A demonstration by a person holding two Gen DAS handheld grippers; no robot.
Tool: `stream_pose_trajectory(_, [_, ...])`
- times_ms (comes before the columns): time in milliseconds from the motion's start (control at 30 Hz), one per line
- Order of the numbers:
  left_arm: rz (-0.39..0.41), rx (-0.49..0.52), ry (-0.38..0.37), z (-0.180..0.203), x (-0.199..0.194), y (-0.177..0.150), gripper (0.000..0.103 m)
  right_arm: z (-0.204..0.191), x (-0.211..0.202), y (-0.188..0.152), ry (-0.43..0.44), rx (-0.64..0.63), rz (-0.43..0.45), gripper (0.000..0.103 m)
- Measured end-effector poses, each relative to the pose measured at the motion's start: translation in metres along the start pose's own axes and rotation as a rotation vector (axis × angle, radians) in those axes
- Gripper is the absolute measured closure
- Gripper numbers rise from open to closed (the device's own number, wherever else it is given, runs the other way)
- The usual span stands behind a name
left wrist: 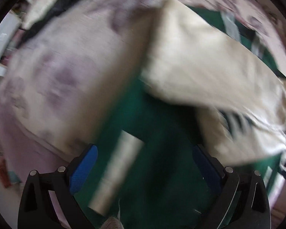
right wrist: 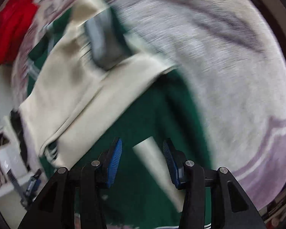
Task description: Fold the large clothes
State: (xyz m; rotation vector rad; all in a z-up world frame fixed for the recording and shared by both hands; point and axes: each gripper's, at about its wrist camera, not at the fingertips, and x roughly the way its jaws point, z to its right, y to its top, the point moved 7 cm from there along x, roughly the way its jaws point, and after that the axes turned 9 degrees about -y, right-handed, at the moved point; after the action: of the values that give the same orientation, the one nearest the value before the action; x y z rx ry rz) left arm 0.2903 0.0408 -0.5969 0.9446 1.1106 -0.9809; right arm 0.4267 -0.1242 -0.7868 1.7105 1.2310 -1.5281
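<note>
Both views are motion-blurred. A dark green garment (left wrist: 152, 133) with a pale reflective stripe (left wrist: 118, 169) lies on a bed. A cream garment (left wrist: 204, 72) lies over its far part. My left gripper (left wrist: 145, 152) is open just above the green cloth, its blue pads (left wrist: 83, 169) wide apart, holding nothing. In the right wrist view the green garment (right wrist: 143, 118) with a pale stripe (right wrist: 158, 164) fills the foreground, and the cream garment (right wrist: 82, 91) lies to the left. My right gripper (right wrist: 143, 148) is open over the green cloth.
A pale floral bedsheet (left wrist: 53, 76) covers the bed, and it also shows in the right wrist view (right wrist: 228, 76). A red cloth (right wrist: 11, 26) lies at far left. A grey object (right wrist: 103, 40) rests on the cream garment. White furniture (left wrist: 2, 38) stands beyond the bed.
</note>
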Motion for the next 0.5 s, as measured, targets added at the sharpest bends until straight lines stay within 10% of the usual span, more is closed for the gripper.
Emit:
stream_pose_trajectory(167, [-0.006,0.016,-0.063,0.06,0.036,-0.019,0.0,-0.107,0.032,0.032,0.351,0.026,-0.17,0.052])
stream_pose_trajectory(333, [0.065,0.02,0.094,0.076,0.059,-0.001,0.0,-0.147,0.096,0.075,0.369,0.188,-0.249,0.04])
stream_pose_trajectory(400, [0.091,-0.05,0.147,0.058,0.059,0.011,0.0,-0.151,0.097,0.086,0.443,0.298,-0.206,0.057])
stream_pose_trajectory(433, [0.093,-0.114,0.135,0.044,0.059,0.017,0.0,-0.155,0.092,0.091,0.46,0.305,-0.174,0.092])
stream_pose_trajectory(500, [0.095,-0.21,0.102,0.02,0.057,0.02,0.0,-0.165,0.08,0.094,0.517,0.309,-0.112,0.096])
